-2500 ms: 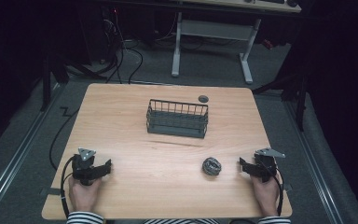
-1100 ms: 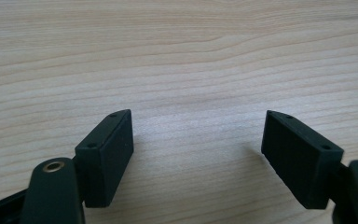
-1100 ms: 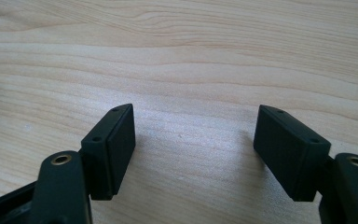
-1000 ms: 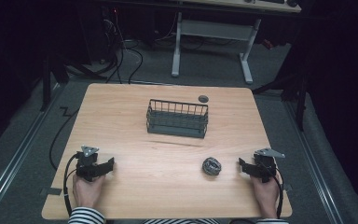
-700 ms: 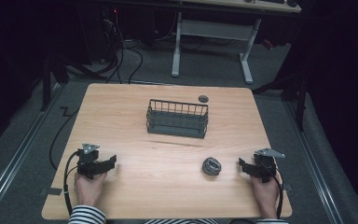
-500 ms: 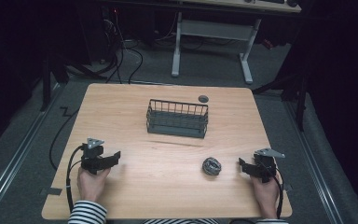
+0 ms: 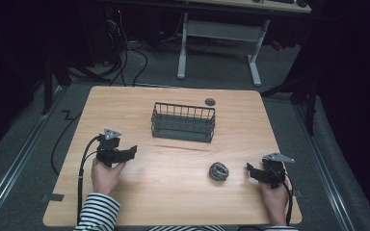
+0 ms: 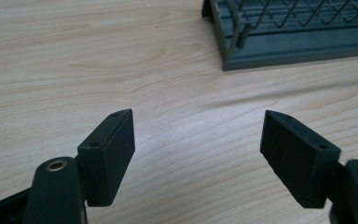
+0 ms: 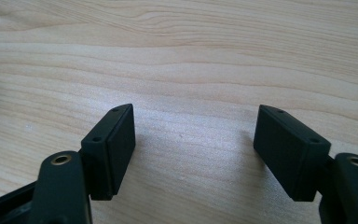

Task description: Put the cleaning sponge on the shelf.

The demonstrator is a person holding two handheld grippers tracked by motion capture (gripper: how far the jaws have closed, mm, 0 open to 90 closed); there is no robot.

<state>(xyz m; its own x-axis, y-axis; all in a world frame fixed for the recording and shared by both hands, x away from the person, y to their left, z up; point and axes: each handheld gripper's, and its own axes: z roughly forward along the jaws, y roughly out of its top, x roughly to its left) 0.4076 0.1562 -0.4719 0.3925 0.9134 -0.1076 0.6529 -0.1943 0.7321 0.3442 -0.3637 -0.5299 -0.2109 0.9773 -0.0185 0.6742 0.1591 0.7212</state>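
Since the earlier frames, the left gripper point(image 7: 131, 151) has lifted off the near left of the wooden table point(image 7: 125, 202) and swung inward toward the middle, while the right gripper point(image 7: 249, 170) has kept its place near the front right edge. Both pairs of jaws stand wide apart with nothing between them; each gripper view looks past its black jaws onto bare wood. Just ahead of the right jaws, near but not touching, lies a small dark crumpled ball point(image 7: 218, 171), seemingly of metallic mesh or foil. It looks light, springy and a little uneven, likely to roll if nudged, so a gentle squeeze across its widest middle seems the safest hold. Farther off, ahead of the left jaws and slightly to their right, stands a dark wire basket point(image 8: 279, 32), empty, upright. Beyond it a small dark disc point(image 7: 210, 101) rests near the far edge.
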